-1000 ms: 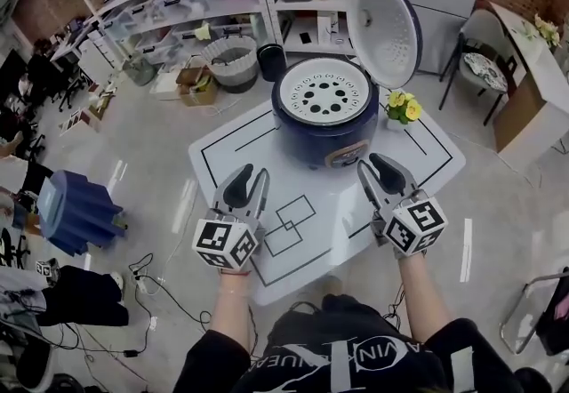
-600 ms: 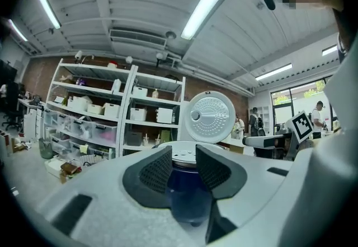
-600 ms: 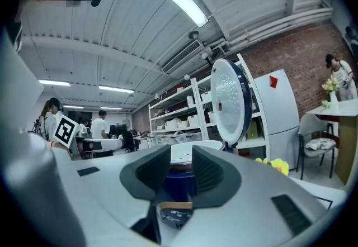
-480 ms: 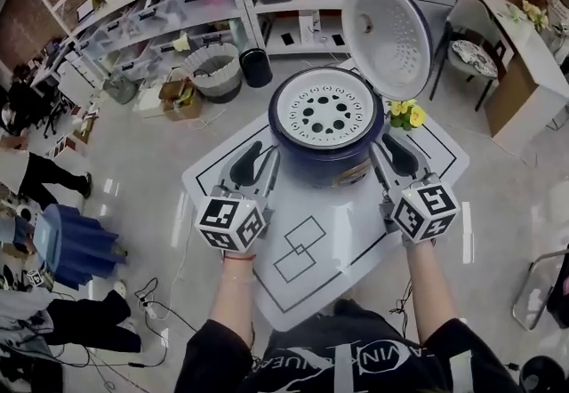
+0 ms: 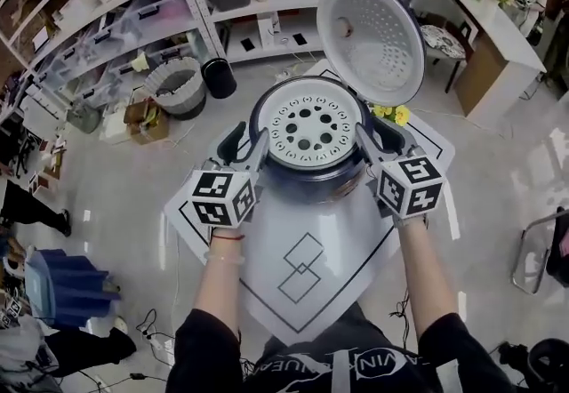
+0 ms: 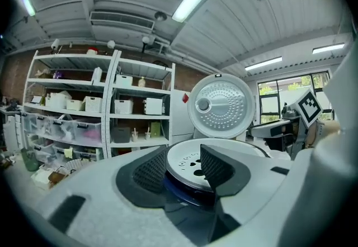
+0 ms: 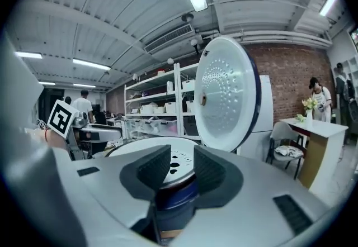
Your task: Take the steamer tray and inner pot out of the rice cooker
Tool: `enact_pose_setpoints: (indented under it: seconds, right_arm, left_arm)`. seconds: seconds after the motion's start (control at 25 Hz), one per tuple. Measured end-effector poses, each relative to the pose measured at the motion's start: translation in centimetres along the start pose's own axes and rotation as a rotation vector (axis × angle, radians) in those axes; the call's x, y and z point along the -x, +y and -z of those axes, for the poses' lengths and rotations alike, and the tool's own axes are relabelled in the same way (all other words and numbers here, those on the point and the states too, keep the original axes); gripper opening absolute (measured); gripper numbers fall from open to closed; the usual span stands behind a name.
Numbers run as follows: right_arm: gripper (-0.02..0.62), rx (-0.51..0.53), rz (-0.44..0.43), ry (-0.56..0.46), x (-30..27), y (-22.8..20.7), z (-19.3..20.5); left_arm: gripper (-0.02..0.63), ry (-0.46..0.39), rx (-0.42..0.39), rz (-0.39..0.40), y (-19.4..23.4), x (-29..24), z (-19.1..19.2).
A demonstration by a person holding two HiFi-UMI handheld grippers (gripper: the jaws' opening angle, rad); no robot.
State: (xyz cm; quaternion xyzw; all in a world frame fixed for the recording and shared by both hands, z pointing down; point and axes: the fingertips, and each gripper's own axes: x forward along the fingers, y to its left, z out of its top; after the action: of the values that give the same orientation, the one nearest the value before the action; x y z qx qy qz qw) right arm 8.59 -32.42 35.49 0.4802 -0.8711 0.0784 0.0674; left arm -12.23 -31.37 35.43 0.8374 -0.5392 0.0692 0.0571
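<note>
Steamer tray (image 5: 306, 125) sits seated in the open rice cooker (image 5: 313, 185) at mid-bench (image 5: 342, 244). The inner pot is presumably beneath it and not visible.

Left claw (image 5: 246, 144) is at the tray's left rim. Its jaws are apart and have just been opening, with the rim in line with the gap and no pad contact. Right claw (image 5: 380, 135) is at the right rim, jaws apart and unclamped.

Risks:
- Uneven closing would tilt the tray.
- A shallow pinch on the thin rim may slip.
- A lift drifting far would strike the raised lid (image 5: 372, 40).

Black white-lettered shirt (image 5: 342, 366); the grey left gripper (image 5: 247, 142) and right gripper (image 5: 380, 134) carry black-and-white marker cubes (image 5: 220, 198) behind their jaws.
</note>
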Motion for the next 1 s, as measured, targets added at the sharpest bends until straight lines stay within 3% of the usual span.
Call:
enact_pose_setpoints:
  seconds: [0.48, 0.8, 1.0]
  right_arm:
    - [0.132, 0.165, 0.090, 0.272, -5.2, -3.1, 2.0]
    - [0.144, 0.217, 0.124, 0.381, -6.5, -3.2, 2.9]
    - [0.123, 0.285, 0.164, 0.365, -6.6, -3.4, 2.8]
  left_arm:
    - [0.218, 0.112, -0.075, 0.052, 0.9, -5.7, 1.2]
    - [0.235, 0.203, -0.094, 0.066, 1.1, -6.7, 2.2]
    - [0.204, 0.198, -0.125, 0.055, 0.5, -6.8, 2.1]
